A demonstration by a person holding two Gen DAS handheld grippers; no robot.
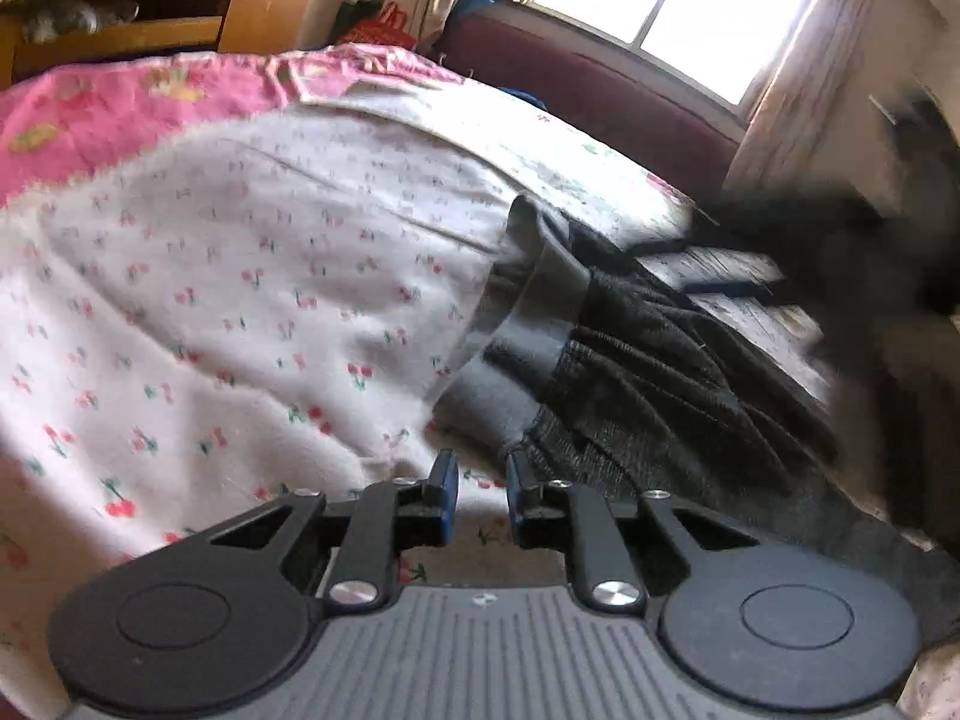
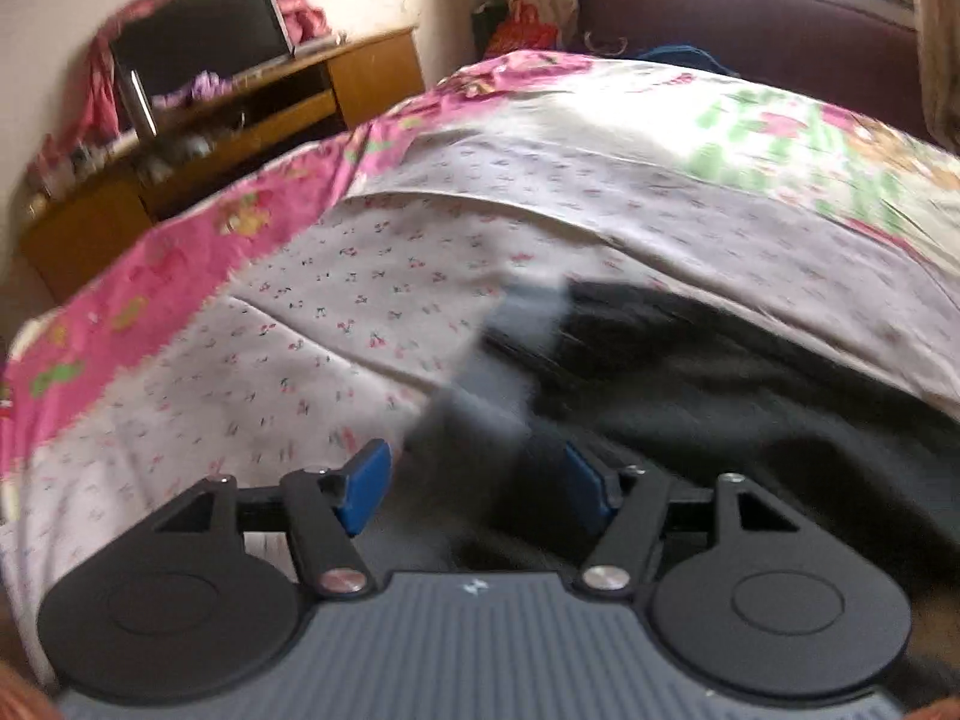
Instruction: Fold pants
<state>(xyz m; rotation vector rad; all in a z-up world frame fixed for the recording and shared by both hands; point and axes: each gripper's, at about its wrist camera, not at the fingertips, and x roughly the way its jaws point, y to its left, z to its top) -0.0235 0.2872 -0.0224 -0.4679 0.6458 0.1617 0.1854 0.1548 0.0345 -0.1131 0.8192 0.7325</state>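
Observation:
Dark grey pants [image 1: 648,372] with a lighter grey waistband [image 1: 534,324] lie bunched on a bed with a cherry-print sheet [image 1: 240,276]. My left gripper [image 1: 482,492] is above the sheet just left of the pants, its jaws a small gap apart with nothing between them. In the right wrist view the pants [image 2: 690,372] are blurred; my right gripper [image 2: 474,486] is wide open with the grey fabric edge [image 2: 480,420] lying between its blue pads. A blurred dark shape [image 1: 858,240], the other gripper, is at the right of the left wrist view.
A pink floral quilt [image 1: 120,102] covers the far side of the bed. A wooden desk [image 2: 240,120] with a monitor [image 2: 198,36] stands by the wall. A maroon headboard [image 1: 600,90] sits under the window [image 1: 672,0].

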